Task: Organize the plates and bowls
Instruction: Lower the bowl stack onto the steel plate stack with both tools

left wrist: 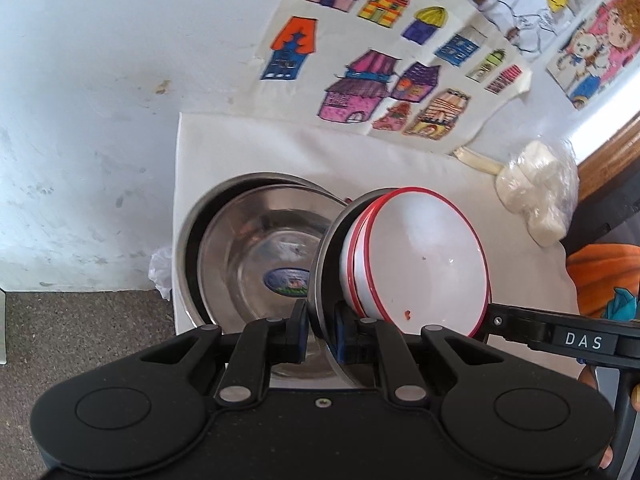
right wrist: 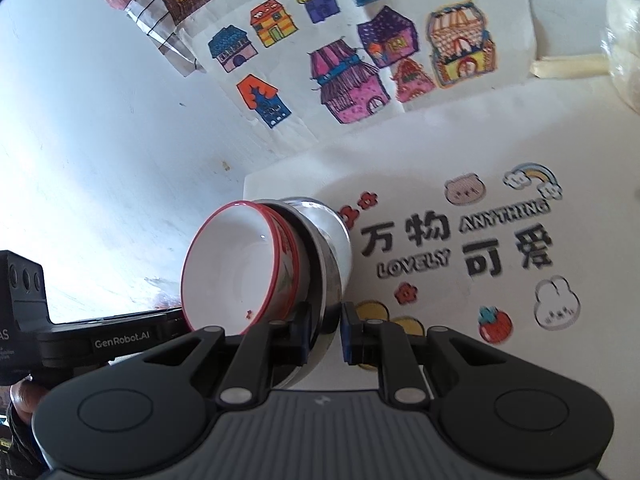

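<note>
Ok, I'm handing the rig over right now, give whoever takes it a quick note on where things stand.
Left gripper: shut on the rim of the steel bowl.
Right gripper: shut on the opposite side of the same rim, so both carry it, tilted, off the table.
Nested inside: red-rimmed white bowls, at least two.
Larger steel basins, stacked, sit on the white table just behind.
Done: small bowls gathered into the steel bowl.
Left: set this stack down, probably into the basins; keep both grips until it rests.
</note>
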### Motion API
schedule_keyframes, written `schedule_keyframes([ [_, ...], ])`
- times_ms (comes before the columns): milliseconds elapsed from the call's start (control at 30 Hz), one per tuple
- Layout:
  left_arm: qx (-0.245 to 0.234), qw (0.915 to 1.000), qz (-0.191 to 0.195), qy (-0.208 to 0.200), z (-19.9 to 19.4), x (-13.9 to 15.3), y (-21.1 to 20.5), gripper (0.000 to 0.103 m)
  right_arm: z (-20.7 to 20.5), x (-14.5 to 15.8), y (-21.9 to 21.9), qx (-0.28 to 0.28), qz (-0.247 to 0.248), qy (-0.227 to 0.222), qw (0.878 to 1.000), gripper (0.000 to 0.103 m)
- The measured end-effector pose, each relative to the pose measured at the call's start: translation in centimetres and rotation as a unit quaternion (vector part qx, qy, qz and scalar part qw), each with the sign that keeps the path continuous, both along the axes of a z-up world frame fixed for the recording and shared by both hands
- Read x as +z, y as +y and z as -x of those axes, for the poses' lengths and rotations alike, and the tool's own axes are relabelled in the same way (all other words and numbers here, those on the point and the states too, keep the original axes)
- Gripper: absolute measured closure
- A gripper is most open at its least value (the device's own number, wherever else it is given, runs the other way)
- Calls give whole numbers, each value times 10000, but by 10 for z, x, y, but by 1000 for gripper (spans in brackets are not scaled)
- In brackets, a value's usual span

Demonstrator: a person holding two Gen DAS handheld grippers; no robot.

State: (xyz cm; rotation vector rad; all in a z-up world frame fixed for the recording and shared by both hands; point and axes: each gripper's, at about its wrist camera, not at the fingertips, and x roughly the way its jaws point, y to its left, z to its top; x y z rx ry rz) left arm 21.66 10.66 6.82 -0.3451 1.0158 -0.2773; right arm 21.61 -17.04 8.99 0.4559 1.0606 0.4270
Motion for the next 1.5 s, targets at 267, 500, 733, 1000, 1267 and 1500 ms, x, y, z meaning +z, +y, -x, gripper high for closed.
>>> schedule_keyframes([
  [267,119,9998,39,158,-19,-16,14,91,-24,-13,16,114,34,79,9999,85],
  [500,163,9996,35,229,-36,-23,18,91,-41,-24,21,133,21,142,9998,85],
  [733,187,9994,5,276,-45,-28,21,91,-52,-34,23,159,-7,186,9997,85],
  [1000,210,9992,-24,348,-50,-34,25,91,-57,-44,28,187,-12,229,9996,85],
  [1267,253,9989,-33,382,-53,-37,28,91,-60,-49,33,205,-13,260,9994,85],
  [1500,269,9988,-47,419,-55,-39,31,91,-62,-52,37,217,-52,297,9993,85],
])
